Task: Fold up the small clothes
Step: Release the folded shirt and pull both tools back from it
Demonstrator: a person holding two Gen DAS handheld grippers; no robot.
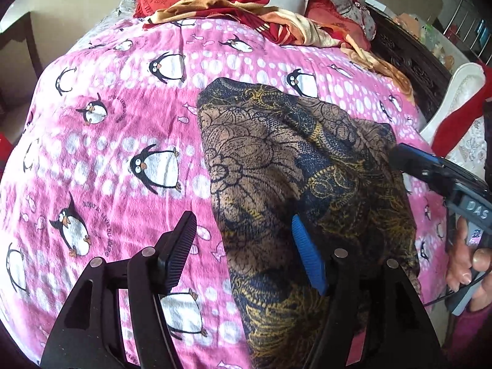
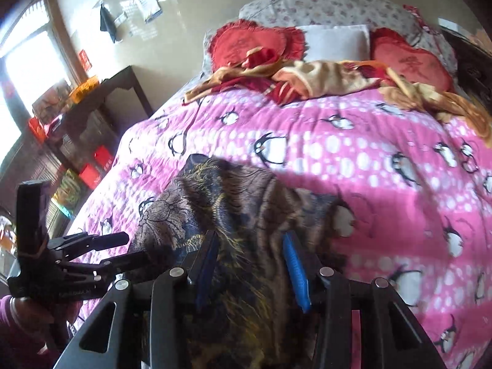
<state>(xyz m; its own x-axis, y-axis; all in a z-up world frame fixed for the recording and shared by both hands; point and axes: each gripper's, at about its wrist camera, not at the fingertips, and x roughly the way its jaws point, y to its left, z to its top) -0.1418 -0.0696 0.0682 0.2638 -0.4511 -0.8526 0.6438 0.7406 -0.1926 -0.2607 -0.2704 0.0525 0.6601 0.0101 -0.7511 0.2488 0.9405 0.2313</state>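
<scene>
A dark blue, brown and yellow patterned garment (image 1: 292, 166) lies on the pink penguin bedspread (image 1: 123, 129). My left gripper (image 1: 243, 236) is open above the garment's left edge, one finger over the bedspread, one over the cloth. My right gripper (image 2: 252, 255) is open low over the same garment (image 2: 233, 203); its fingers straddle the cloth. In the left wrist view the right gripper (image 1: 399, 156) touches the garment's right edge. The left gripper (image 2: 123, 249) shows open at the garment's left edge in the right wrist view.
Red heart cushions (image 2: 252, 43) and a crumpled red and tan blanket (image 2: 323, 80) lie at the head of the bed. A dark side table (image 2: 92, 117) with boxes stands left of the bed. Dark furniture (image 1: 409, 58) stands to the right.
</scene>
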